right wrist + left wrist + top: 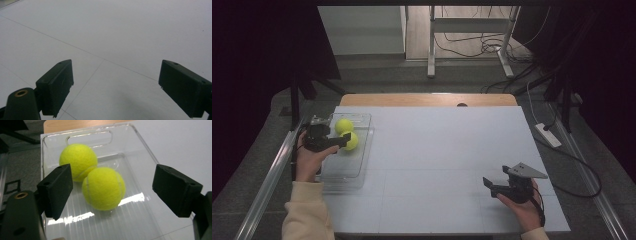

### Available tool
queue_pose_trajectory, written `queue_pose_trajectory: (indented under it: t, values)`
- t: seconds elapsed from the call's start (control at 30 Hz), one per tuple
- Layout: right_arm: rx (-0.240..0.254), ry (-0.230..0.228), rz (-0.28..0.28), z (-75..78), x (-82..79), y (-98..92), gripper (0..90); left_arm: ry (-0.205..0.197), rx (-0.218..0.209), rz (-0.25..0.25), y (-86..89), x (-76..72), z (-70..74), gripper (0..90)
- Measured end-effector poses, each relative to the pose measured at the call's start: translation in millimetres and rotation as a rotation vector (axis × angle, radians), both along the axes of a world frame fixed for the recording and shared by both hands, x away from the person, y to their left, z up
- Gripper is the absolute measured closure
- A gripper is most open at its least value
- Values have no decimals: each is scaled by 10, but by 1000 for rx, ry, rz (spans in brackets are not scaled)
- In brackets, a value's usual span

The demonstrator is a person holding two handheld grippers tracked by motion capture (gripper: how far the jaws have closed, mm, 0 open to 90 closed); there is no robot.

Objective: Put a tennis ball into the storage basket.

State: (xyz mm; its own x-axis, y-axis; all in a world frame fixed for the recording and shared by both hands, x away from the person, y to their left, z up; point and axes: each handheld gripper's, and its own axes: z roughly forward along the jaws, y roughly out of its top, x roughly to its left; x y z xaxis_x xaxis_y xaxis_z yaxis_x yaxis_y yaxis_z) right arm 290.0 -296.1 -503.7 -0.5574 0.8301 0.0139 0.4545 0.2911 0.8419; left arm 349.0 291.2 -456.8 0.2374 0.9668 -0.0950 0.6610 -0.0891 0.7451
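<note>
Dim room, dark curtains on both sides, cables on the floor behind a white table (452,150) marked with thin grid lines. On its left edge sat a clear plastic tray (343,170) with a handle slot at the far end. Two yellow tennis balls (103,188) lay in the tray's far half, touching each other. The left gripper (343,142) hovered just over them, jaws spread apart with the nearer ball between them but not pinched, pads clear of the felt. The right gripper (496,179) sat way off over bare table, jaws wide, holding nothing.
</note>
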Motion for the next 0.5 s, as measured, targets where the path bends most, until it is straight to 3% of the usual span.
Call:
queue_pose_trajectory:
  t: [0.5]
  values:
    - [26,5,5,-3,55,-20,126,-74,-103,-98,-73,-172,116,183]
